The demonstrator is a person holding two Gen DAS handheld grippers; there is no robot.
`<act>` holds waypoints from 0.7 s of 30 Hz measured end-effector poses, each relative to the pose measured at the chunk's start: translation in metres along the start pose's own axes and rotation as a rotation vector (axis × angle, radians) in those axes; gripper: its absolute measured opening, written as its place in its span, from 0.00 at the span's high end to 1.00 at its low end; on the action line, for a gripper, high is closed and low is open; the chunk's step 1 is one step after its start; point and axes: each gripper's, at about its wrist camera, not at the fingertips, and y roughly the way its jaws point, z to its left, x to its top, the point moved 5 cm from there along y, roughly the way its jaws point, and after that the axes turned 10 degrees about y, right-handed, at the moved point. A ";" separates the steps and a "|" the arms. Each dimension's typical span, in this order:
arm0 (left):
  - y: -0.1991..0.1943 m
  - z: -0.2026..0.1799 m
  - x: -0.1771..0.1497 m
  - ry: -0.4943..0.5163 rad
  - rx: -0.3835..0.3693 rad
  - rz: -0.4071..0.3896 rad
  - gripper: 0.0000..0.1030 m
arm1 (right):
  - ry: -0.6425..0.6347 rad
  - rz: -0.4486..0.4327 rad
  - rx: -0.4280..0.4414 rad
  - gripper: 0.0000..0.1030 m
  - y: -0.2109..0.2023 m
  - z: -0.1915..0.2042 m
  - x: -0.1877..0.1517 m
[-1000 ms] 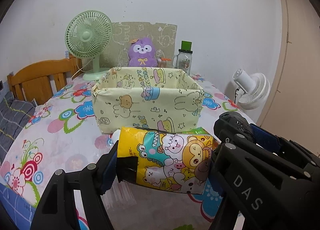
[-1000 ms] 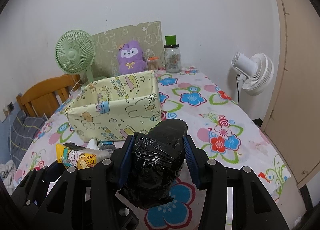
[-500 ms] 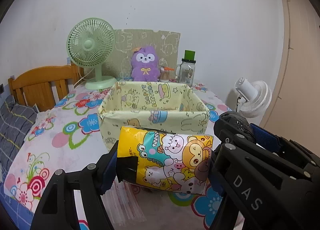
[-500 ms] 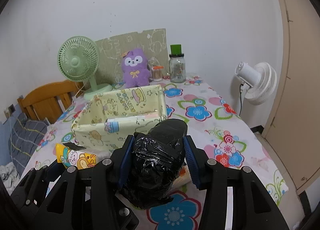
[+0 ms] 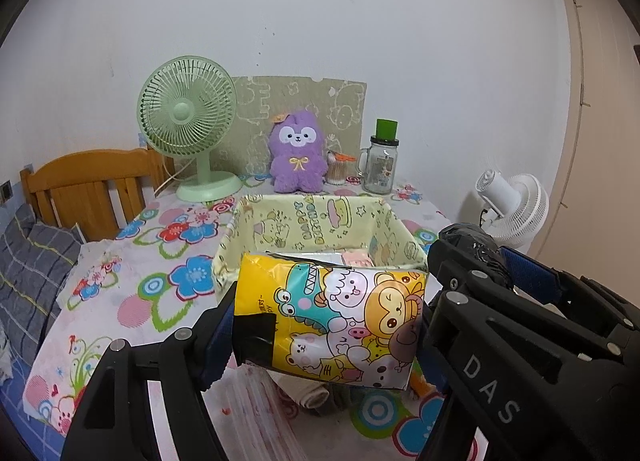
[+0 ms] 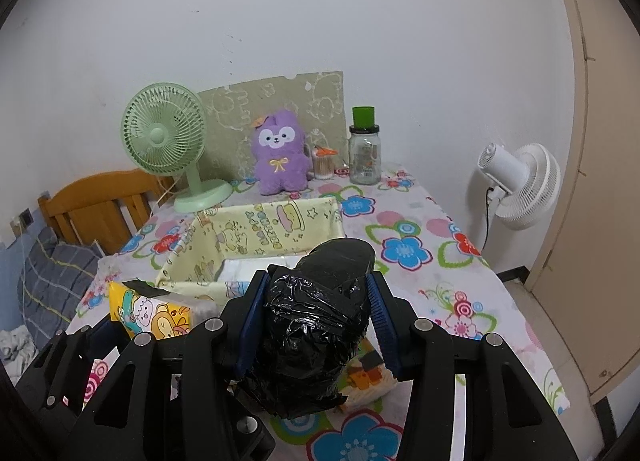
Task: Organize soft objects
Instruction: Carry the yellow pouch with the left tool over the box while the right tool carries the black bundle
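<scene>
Here, both my grippers grip soft packs in front of the yellow fabric box.

Left wrist view: my left gripper (image 5: 326, 315) is clamped on the yellow cartoon pack (image 5: 330, 315) at lower centre, both blue pads pressed to its ends; the fabric box (image 5: 320, 221) sits just behind it at mid-frame, with the purple plush (image 5: 297, 157) and green fan (image 5: 186, 117) further back by the wall. Right wrist view: my right gripper (image 6: 316, 319) pinches the black-wrapped bundle (image 6: 316, 325) at lower centre, pads tight on its sides; the yellow pack (image 6: 150, 313) shows at lower left, and the box (image 6: 256, 229) stands just above the bundle, on the flowered tablecloth (image 6: 420, 253).
</scene>
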 end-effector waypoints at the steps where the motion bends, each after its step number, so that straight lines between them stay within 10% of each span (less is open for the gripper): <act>1: 0.000 0.000 0.002 0.001 0.002 -0.002 0.25 | 0.000 -0.001 0.002 0.49 0.000 0.001 0.001; 21: 0.012 0.008 0.037 0.021 0.013 -0.028 0.25 | -0.026 -0.018 0.025 0.49 0.016 0.014 0.036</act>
